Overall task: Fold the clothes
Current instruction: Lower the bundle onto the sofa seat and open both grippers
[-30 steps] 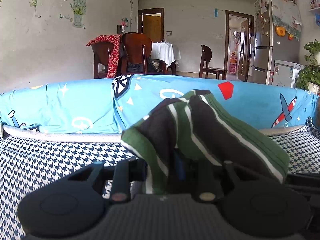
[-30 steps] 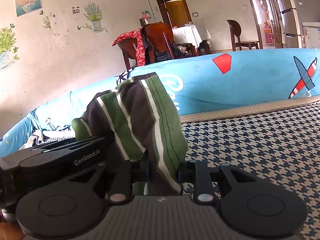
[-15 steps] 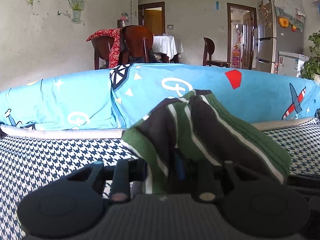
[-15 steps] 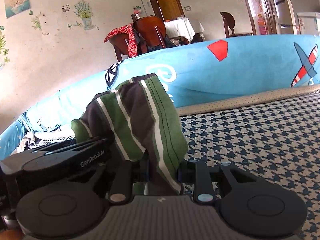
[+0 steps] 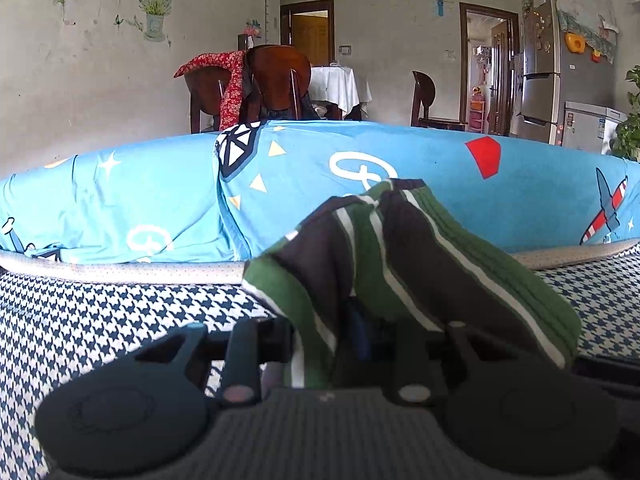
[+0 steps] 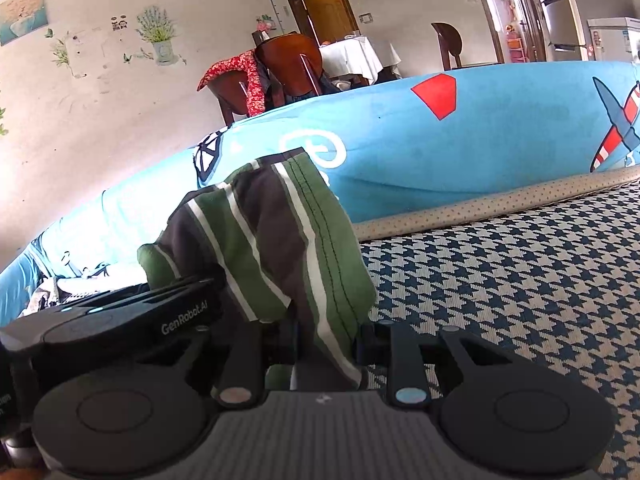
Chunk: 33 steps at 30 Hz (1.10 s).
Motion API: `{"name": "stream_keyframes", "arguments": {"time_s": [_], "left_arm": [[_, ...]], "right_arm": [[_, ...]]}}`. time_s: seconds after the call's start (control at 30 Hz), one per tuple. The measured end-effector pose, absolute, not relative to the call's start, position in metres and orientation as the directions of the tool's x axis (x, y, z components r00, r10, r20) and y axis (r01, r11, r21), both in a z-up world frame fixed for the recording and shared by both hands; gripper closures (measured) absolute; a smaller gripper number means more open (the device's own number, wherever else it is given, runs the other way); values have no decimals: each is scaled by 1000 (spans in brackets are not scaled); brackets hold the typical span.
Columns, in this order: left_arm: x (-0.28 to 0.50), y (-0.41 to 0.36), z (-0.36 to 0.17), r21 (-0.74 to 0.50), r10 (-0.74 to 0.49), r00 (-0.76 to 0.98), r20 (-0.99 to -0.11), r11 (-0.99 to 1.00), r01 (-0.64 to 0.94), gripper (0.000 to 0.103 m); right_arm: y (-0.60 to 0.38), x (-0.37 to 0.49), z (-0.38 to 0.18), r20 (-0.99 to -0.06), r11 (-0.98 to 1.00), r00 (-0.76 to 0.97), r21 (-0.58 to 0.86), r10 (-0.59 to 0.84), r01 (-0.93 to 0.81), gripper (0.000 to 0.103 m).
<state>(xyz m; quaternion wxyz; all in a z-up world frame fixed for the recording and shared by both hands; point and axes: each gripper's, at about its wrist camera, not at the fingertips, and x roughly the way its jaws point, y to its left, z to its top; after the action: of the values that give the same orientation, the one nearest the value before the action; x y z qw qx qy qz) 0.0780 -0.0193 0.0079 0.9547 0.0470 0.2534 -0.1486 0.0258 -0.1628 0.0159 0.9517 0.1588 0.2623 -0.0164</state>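
Green, dark-brown and white striped knit garment (image 5: 404, 264) held up by both grippers over the blue-and-cream houndstooth mat (image 5: 100, 312).

Pinched at two adjacent spots along one edge, probably so the fold can be carried across as one straight line. Left gripper (image 5: 352, 332) clamped narrowly on the cloth, fabric draped over its fingers. Right gripper (image 6: 324, 340) likewise closed on the garment, just beside the left. Bright blue patterned bolster (image 6: 480, 136) beyond the mat's far edge.

Striped garment (image 5: 404, 256) soft knit cloth; houndstooth cover (image 5: 100, 320) woven, matt (blue sheet (image 5: 160, 192) smooth)
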Motion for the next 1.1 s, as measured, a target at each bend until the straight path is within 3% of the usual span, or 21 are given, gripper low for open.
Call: {"name": "stream_keyframes", "arguments": {"time_s": [0.5,0.6,0.73,0.93,1.1], "left_arm": [[111,-36,-17,30,-260,784,-563,942,333,71],[117,-40,-27,51,-236,769,-593,943,329,63],[120,-30,-31,34,-221,766,-604,953,302,21],[126,-2,-25,-32,-204,780,-592,973,230,10],[133,19,-25,-65,-173,780,-602,984,168,10]], "right_arm": [[-172,52,-6,-558,919,830,333,14,209,78],[-173,57,-13,-588,914,809,332,5,235,73],[-183,60,-19,-635,904,772,315,-25,289,62],[-199,56,-16,-633,896,774,331,-21,296,61],[-206,53,-11,-616,897,787,334,-24,289,61]]}}
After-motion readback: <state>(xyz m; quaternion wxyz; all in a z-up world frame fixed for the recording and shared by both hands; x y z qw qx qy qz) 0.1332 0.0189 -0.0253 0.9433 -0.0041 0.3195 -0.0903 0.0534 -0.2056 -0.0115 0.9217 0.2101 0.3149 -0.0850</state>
